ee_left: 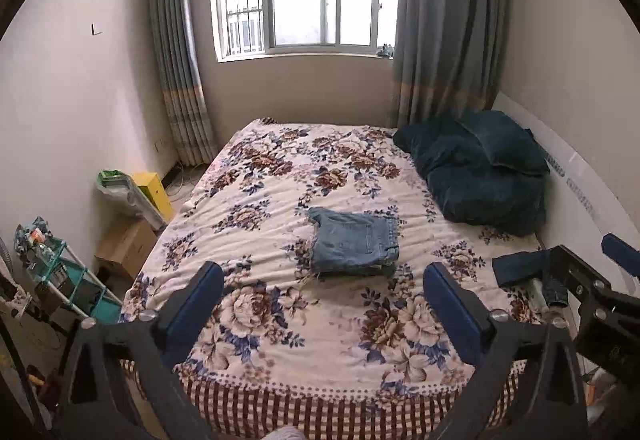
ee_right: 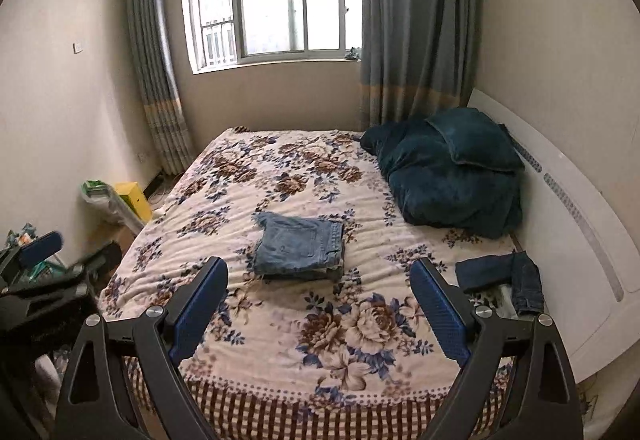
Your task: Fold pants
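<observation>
Light blue denim pants (ee_left: pixel 354 243) lie folded into a compact stack in the middle of the floral bed (ee_left: pixel 280 175); they also show in the right wrist view (ee_right: pixel 300 244). My left gripper (ee_left: pixel 322 272) is open and empty, held back above the bed's near edge, short of the pants. My right gripper (ee_right: pixel 318 268) is open and empty too, at a similar distance. The right gripper shows at the right edge of the left wrist view (ee_left: pixel 588 260). The left gripper shows at the left edge of the right wrist view (ee_right: pixel 72 244).
A dark blue garment (ee_right: pixel 502 276) lies at the bed's right edge. A dark teal quilt and pillow (ee_right: pixel 452 175) are piled at the far right by the white headboard (ee_right: pixel 580 224). Boxes (ee_left: pixel 128 244) and a rack (ee_left: pixel 60 272) stand on the floor left of the bed.
</observation>
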The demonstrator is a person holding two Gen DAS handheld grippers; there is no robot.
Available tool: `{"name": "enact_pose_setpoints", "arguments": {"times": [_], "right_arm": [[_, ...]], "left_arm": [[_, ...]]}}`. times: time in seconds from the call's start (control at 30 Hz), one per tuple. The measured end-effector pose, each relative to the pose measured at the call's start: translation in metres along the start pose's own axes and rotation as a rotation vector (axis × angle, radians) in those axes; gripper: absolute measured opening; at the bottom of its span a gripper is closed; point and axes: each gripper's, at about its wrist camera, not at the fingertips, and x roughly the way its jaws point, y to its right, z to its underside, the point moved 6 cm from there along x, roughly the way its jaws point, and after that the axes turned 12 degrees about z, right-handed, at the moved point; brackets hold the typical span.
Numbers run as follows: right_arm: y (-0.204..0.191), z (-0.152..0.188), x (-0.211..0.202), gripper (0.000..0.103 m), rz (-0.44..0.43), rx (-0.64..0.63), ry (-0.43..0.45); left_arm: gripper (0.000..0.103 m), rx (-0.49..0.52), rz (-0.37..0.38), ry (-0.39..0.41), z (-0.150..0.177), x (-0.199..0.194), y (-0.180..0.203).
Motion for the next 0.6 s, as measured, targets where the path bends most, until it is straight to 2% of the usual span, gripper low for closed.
{"name": "enact_pose_setpoints", "arguments": {"times": [0.2, 0.4, 0.6], "right_arm": [[-0.004, -0.012, 0.040, 0.099, 0.036, 0.019, 0.016], [-0.010, -0.018, 0.090, 0.099, 0.080, 0.003, -0.018], [-0.014, -0.020, 0.141, 0.099, 0.107, -0.004, -0.060]], "left_arm": [[0.102, 0.014, -0.047, 0.000, -0.007, 0.033, -0.005], [0.103, -0.005, -0.074, -0.021, -0.012, 0.068, -0.013], [0.102, -0.003, -0.062, -0.057, -0.010, 0.103, -0.011]]}}
